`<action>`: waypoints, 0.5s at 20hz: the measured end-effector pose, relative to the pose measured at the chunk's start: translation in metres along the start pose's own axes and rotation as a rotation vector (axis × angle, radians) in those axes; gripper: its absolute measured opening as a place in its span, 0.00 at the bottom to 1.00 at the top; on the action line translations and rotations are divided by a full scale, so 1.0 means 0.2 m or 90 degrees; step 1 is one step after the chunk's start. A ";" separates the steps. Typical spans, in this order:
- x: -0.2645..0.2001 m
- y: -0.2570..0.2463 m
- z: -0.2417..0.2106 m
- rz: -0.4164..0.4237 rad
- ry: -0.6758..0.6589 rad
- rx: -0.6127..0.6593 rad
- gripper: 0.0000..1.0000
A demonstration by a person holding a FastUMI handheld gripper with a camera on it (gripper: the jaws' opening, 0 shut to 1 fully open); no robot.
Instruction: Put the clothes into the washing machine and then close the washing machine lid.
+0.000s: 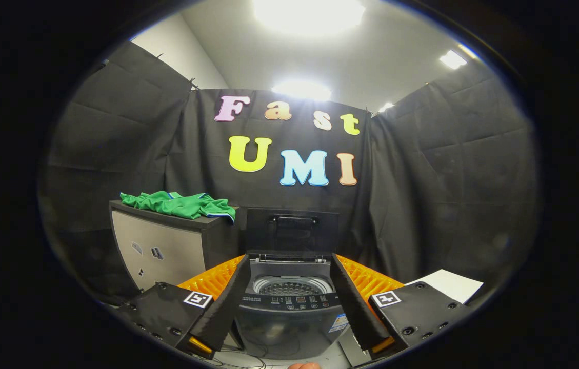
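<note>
A small top-loading washing machine (289,312) stands straight ahead, framed between my two fingers. Its lid (292,230) is raised upright at the back, and the ribbed drum (292,287) shows below it. A green garment (181,205) lies crumpled on top of a dark cabinet (161,251), to the left of the machine and behind it. My gripper (289,307) is open, its fingers (225,302) spread wide to either side of the machine, with nothing held between them.
An orange ribbed mat (371,279) shows behind the fingers on both sides of the machine. A white sheet (448,284) lies to the right. Cables run on the floor in front of the machine. Black cloth walls enclose the booth.
</note>
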State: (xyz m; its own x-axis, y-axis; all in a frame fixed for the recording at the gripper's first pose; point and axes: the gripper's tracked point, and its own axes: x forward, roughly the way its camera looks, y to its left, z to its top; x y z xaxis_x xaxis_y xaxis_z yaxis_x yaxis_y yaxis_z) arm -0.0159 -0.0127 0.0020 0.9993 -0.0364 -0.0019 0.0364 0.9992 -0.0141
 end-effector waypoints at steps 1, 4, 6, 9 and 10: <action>0.00 0.00 0.00 0.001 0.000 0.000 0.97; 0.01 0.01 0.00 0.002 0.000 -0.003 0.97; 0.02 0.02 0.00 0.004 0.003 0.002 0.97; 0.06 0.07 0.05 0.014 0.000 0.006 0.97; 0.09 0.09 0.09 0.020 -0.005 0.003 0.97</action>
State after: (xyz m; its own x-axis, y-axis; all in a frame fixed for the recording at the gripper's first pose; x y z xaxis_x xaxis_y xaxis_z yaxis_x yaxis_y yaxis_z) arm 0.0022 0.0048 0.0196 1.0000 -0.0053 0.0049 0.0053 0.9999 -0.0088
